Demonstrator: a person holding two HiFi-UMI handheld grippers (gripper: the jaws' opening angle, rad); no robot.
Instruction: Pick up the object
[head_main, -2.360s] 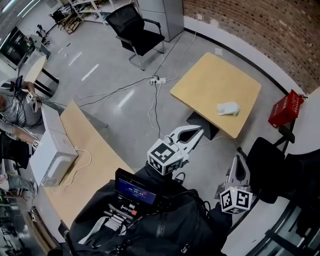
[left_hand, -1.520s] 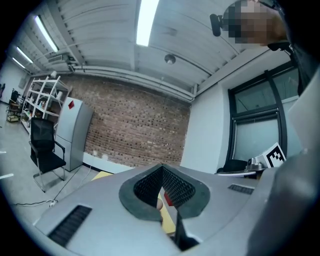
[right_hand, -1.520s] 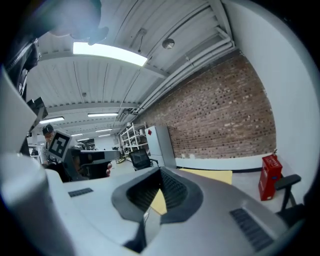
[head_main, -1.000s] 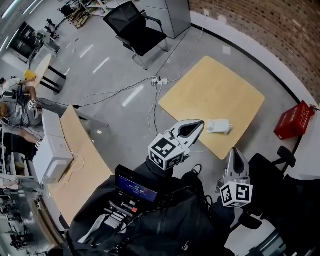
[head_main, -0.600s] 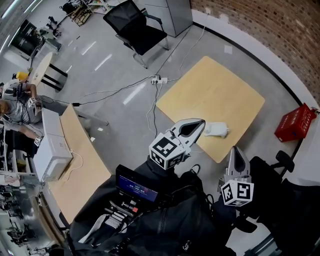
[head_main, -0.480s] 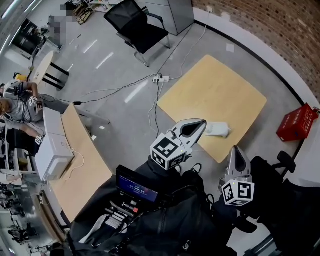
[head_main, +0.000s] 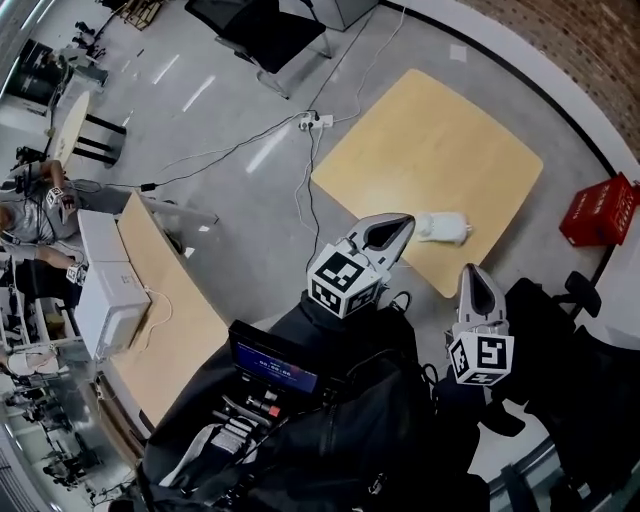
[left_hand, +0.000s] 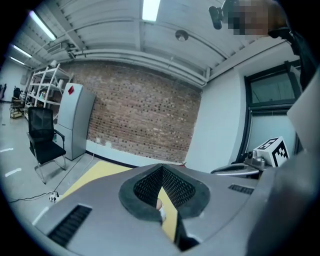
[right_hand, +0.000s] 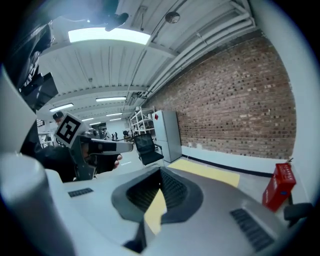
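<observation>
Two grippers point toward the wooden counter (head_main: 440, 130), and neither holds anything. The left gripper (head_main: 398, 224) has its jaws pressed together at the tips, and the right gripper (head_main: 472, 275) likewise has its jaws fully closed. The white object (head_main: 443, 227) lies on the counter close to its near edge, just past the left gripper's tip in the head view. The main risk appears to be arriving with the jaws not spread: closed tips would likely shove the object rather than straddle it, and so near the edge a shove could send it to the floor. It looks small and possibly soft, so a shallow pinch might slip off. A black chair (head_main: 560, 320) beside the right gripper could snag that arm.
</observation>
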